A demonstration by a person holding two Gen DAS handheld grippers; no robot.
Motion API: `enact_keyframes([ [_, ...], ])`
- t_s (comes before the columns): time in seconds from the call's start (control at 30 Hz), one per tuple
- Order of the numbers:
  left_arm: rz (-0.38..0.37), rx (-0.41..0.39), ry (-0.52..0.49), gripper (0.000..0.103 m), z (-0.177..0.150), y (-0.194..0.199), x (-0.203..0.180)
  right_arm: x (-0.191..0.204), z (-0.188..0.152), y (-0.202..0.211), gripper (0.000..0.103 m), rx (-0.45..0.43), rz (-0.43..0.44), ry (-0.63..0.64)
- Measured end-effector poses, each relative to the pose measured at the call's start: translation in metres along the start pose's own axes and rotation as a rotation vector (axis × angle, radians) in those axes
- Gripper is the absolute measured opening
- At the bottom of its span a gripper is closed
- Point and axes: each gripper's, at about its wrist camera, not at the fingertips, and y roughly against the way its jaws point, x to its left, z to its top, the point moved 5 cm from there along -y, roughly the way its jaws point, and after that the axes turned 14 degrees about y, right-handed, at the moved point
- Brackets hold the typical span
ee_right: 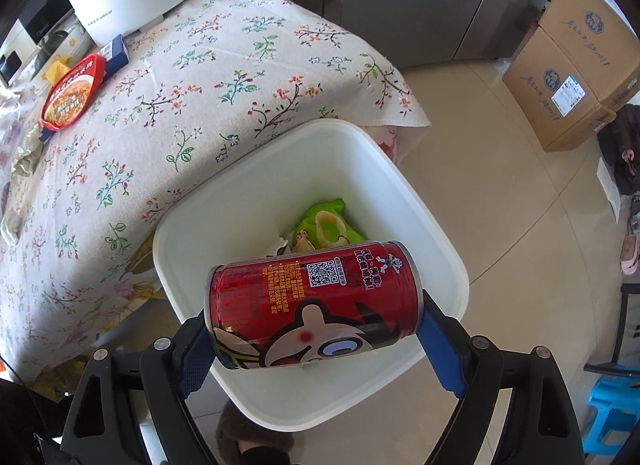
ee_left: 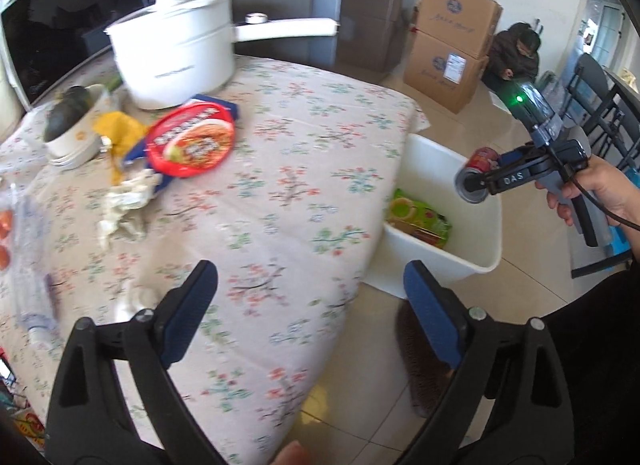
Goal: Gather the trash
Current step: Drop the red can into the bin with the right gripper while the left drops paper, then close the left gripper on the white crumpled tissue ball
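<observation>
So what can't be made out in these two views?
- Right wrist: the rest of the white bin's contents, hidden under the red can in the right gripper.
- Left wrist: the clear plastic packaging, blurred and cut by the left edge.
- Left wrist: the crumpled tissue, too blurred for detail.

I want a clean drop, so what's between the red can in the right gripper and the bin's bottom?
Only air, then a green snack bag on the white bin's floor, below the red can; the right wrist view shows it.
</observation>
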Motion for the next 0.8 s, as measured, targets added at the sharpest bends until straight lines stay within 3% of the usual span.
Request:
enact_keyframes([
  [0.13, 0.051, -0.019, 0.067, 0.1, 0.003, 0.008, 0.032, 0.003, 0.003, -0.002, 0.098, 0.009, -0.02, 0.004],
  [0.37, 0.109, -0.033, 0.172, 0.102, 0.0, 0.014, 0.078, 0.01, 0.015, 0.015, 0.099, -0.04, 0.001, -0.024],
  [0.8, 0.206, -0.009, 0.359, 0.102, -0.005, 0.018, 0.151, 0.088, 0.053, 0.051, 0.099, -0.129, 0.058, 0.1],
])
